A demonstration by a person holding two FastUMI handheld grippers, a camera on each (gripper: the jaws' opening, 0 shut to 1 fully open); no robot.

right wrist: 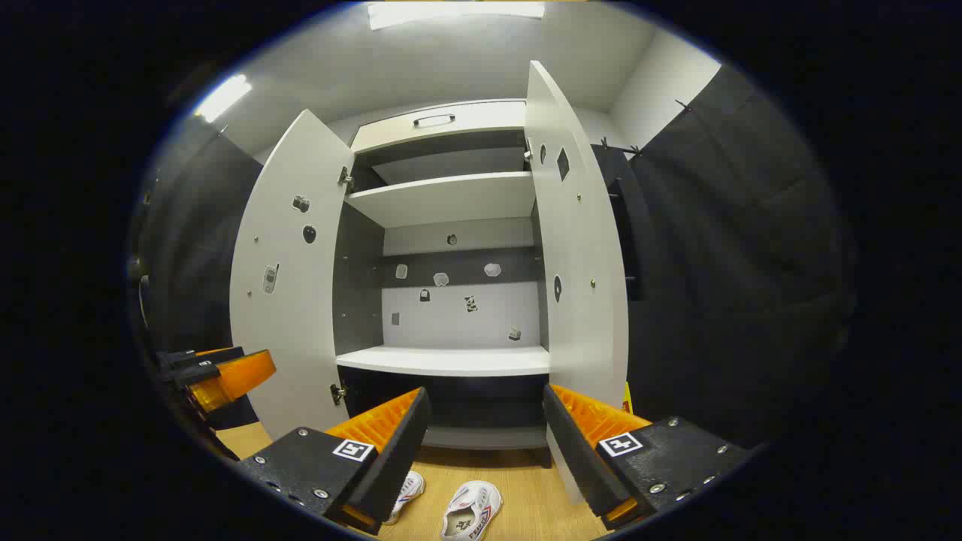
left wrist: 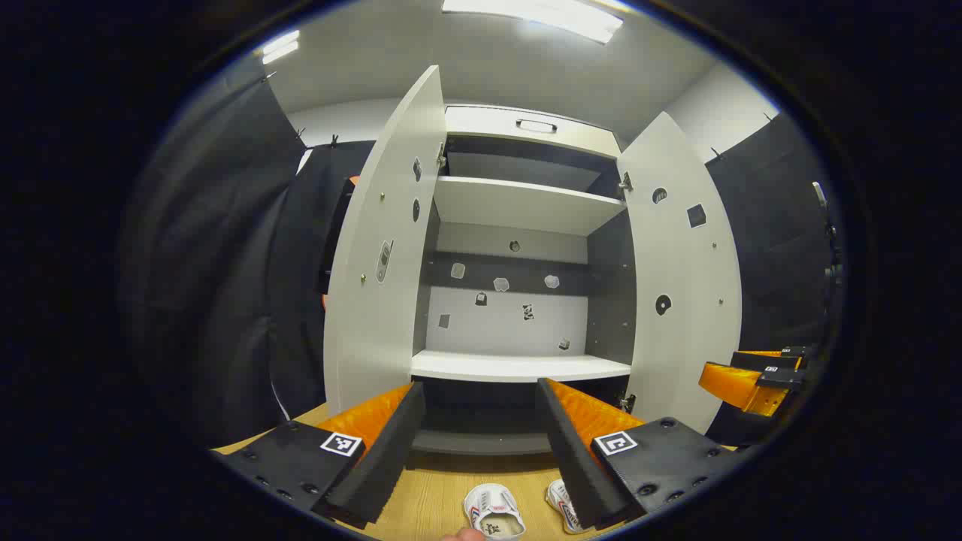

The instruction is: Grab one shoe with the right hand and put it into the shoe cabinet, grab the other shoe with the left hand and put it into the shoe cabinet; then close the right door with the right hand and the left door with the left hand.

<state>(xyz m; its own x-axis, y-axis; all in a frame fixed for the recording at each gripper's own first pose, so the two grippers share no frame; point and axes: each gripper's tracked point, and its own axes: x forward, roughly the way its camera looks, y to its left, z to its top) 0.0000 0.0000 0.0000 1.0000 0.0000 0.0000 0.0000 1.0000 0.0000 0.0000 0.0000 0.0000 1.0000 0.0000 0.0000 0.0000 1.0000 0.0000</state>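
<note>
Your left gripper point(left wrist: 481, 443) has its fingers spread wide and holds nothing; your right gripper point(right wrist: 485, 443) is spread and free as well. Below them, the two white sneakers with red and blue stripes point(right wrist: 471, 511) lie side by side on the wooden floor point(left wrist: 432, 496), near the front edge of the tall white shoe cabinet point(left wrist: 518, 364). Farther on, its left door point(left wrist: 383, 248) and right door point(left wrist: 680, 270) both stand open.

Wooden floor point(left wrist: 443, 496), ceiling lights point(left wrist: 537, 16)
</note>
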